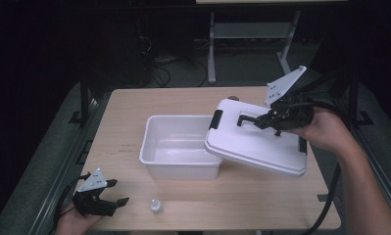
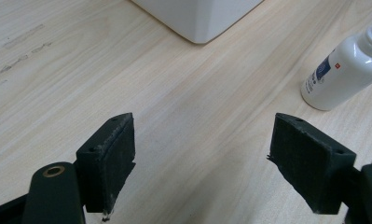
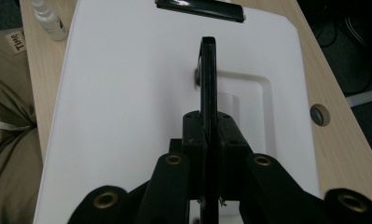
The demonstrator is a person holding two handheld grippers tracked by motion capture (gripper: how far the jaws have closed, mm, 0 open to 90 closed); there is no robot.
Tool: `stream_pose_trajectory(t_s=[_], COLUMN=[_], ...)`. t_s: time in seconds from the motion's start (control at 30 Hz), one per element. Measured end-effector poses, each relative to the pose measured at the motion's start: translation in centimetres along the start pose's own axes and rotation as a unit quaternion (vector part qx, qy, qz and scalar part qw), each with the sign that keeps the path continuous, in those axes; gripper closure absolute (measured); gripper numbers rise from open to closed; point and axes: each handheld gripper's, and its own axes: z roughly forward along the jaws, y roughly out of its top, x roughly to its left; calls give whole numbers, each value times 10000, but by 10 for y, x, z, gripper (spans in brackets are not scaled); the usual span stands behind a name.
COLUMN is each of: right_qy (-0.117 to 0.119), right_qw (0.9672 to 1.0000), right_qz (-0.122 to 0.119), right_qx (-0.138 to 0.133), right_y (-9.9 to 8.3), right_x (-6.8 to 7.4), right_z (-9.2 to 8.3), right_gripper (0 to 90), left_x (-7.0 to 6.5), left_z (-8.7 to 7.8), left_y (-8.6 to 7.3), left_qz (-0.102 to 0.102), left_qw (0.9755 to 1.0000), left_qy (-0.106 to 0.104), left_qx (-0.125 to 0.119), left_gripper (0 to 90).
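A white lid [image 1: 261, 147] hangs tilted over the right end of an open white bin [image 1: 181, 171]. My right gripper [image 1: 261, 120] is shut on the lid's black handle [image 1: 244, 117]. In the right gripper view the jaws of that gripper [image 3: 209, 126] are clamped on the thin upright handle [image 3: 208, 70], with the lid [image 3: 127, 93] spread out below. My left gripper [image 1: 120, 191] rests near the table's front left corner. It stands open [image 2: 202, 158], with only bare wood between its pads.
A small white bottle [image 1: 156, 206] stands near the front edge, just right of the left gripper; it also appears as the bottle [image 2: 347, 70]. A bin corner [image 2: 197, 18] lies ahead of the left jaws. Black clasps [image 1: 215, 119] sit at the lid's ends. A table leg frame [image 1: 211, 49] stands behind.
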Motion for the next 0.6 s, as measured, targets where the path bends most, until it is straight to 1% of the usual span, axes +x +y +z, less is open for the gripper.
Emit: stream_pose_trajectory(t_s=[0.17,0.3,0.33,0.37,0.47,0.5,0.6], right_qy=[-14,-42,-42,-39,-50,-65,-76], right_qw=[9999,9997,9997,9996,9995,9993,9991], right_qz=[101,227,227,286,305,372,400], right_qx=[19,43,43,55,58,85,95], right_y=[-13,-26,-26,-31,-35,-40,-44], right_x=[0,-1,-1,-1,-2,-2,-2], right_z=[-2,-3,-3,-4,-4,-5,-5], right_gripper=[839,839,839,839,838,839,838], left_x=[0,1,1,1,1,1,1], left_z=[1,1,1,1,2,1,1], left_y=[0,0,0,0,0,0,0], left_qz=[-3,-7,-7,-7,-19,-16,-11], left_qw=[10000,10000,10000,10000,10000,10000,10000], left_qy=[-1,4,4,7,12,11,11], left_qx=[3,10,10,12,15,12,13], left_gripper=[220,219,220,220,220,220,219])
